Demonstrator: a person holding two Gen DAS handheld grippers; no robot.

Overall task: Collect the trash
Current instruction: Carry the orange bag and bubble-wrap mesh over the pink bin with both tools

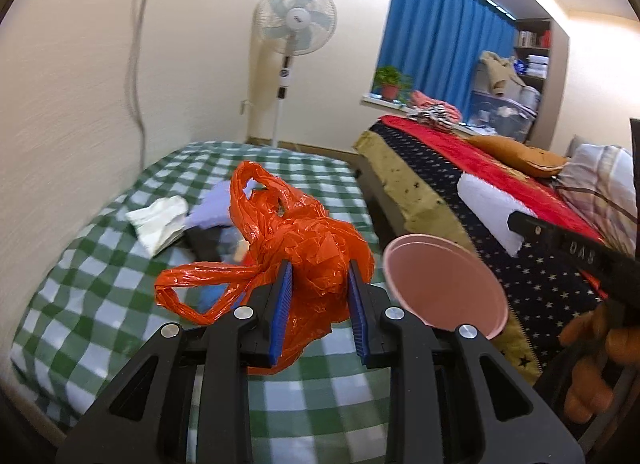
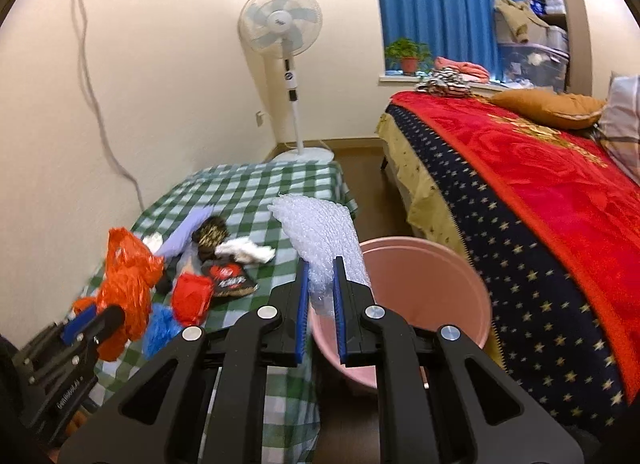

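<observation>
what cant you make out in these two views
- Pink bin floor: right wrist view, right claw and bubble wrap cover it; left wrist view shows only its rim.
- Trash behind the orange bag: left wrist view, bag in left claw blocks it.
- Black wrapper print: too small.

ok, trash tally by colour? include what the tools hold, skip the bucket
Orange: 1, plastic bag in left tool
Clear: 1, bubble wrap in right tool
Red: 1
Blue: 1
White: 1
Black: 2
Lavender: 1
Total: 8
</observation>
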